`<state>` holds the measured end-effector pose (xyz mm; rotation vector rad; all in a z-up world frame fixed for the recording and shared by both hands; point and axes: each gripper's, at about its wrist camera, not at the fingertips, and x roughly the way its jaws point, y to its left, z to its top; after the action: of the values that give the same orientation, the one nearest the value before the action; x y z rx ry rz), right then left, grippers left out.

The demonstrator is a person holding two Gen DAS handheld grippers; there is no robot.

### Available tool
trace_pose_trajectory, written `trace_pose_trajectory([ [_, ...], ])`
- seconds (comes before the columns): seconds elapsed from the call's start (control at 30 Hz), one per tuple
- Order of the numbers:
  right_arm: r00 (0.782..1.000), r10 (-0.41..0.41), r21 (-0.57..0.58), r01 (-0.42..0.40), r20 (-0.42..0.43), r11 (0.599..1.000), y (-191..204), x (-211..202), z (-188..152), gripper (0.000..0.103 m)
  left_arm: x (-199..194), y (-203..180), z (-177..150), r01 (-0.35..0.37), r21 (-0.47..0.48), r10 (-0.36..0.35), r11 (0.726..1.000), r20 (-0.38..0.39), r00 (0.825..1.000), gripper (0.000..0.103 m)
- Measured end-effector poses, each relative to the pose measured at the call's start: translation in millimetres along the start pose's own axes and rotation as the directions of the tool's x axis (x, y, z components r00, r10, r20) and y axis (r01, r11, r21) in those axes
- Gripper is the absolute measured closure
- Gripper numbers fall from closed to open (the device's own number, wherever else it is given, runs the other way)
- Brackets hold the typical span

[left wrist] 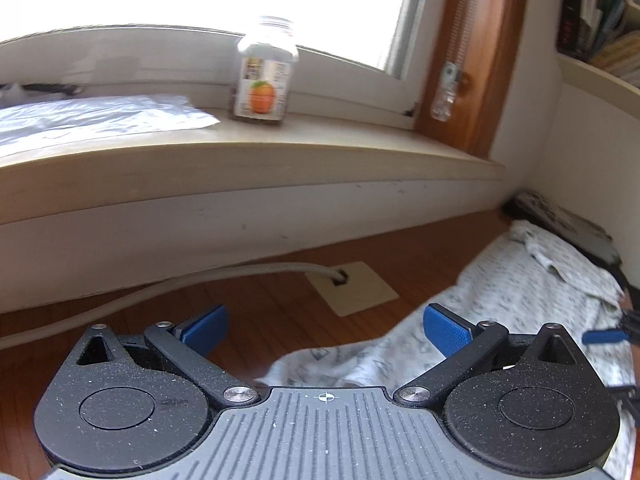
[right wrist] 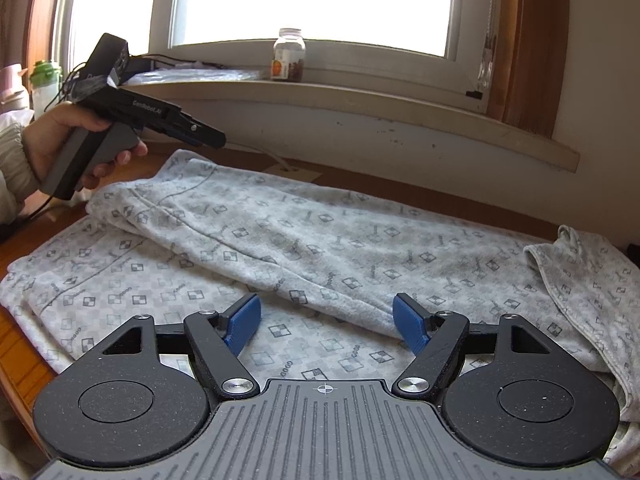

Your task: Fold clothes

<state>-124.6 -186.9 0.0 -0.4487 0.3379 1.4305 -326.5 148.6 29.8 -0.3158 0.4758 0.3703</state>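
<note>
Right-wrist footage is filled by a pale grey, soft-knit garment printed with small dark squares (right wrist: 304, 240), which is spread flat across a reddish-brown wooden table (right wrist: 16, 344), one part folded over along its length and a loose end bunched at the right. The right gripper (right wrist: 326, 322) is held just above the cloth with its blue-padded jaws set wide apart; nothing is caught between them, and whether the pads brush the fabric cannot be told. At upper left of the same view, the left gripper (right wrist: 208, 136) is seen from the side, carried by a person's hand (right wrist: 60, 140) with a light sleeve at the wrist, above the garment's far corner and clear of it.

Left-wrist footage shows what that side view hides: the left gripper's (left wrist: 324, 330) blue pads are parted widely and hold nothing, with bare wood under one pad and the garment's (left wrist: 520, 292) edge under the other. A white cable (left wrist: 160, 286) is seen only here in full, running along the wall into a pale square plate (left wrist: 356, 288) set in the tabletop. A clear glass jar with an orange fruit on its label (left wrist: 264, 76) is seen on the cream window sill (left wrist: 280, 148) in both views, though only the right-wrist camera takes in the whole garment and a green-capped bottle (right wrist: 45, 84) at far left.
</note>
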Motion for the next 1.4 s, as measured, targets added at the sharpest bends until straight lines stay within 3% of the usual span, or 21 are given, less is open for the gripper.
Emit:
trace_pose_trajectory([
  [0.57,0.999,-0.038,0.002,0.038,0.020,0.999,2,-1,-1,0.028,-2,8,-2,0.051,-0.019,-0.052,0.998,-0.015,0.999,0.000],
  [0.73,0.991,-0.117,0.036,0.115,0.065,0.993,1,-8,-2,0.022,-3,6,-3,0.060,-0.012,-0.060,0.998,-0.007,0.998,0.000],
  [0.83,0.990,-0.130,0.011,0.130,0.051,0.991,8,-6,-1,0.021,-6,2,-3,0.054,0.015,-0.055,0.998,0.012,0.998,0.002],
  [0.97,0.998,-0.046,-0.002,0.047,0.045,0.999,25,-6,6,0.021,-2,-3,-4,0.042,0.049,-0.041,0.998,-0.010,0.999,0.008],
  [1.07,0.999,0.028,-0.023,-0.027,0.043,0.999,46,-7,15,0.021,2,-4,-6,0.060,0.056,-0.058,0.997,-0.036,0.998,0.029],
  [1.2,0.993,0.119,-0.043,-0.118,0.024,0.992,68,-8,22,0.021,8,-5,-9,0.073,0.063,-0.069,0.995,-0.069,0.995,0.031],
  [1.4,0.982,0.189,-0.063,-0.188,0.010,0.980,90,-10,26,0.021,12,-6,-11,0.081,0.067,-0.074,0.994,-0.103,0.992,0.036],
])
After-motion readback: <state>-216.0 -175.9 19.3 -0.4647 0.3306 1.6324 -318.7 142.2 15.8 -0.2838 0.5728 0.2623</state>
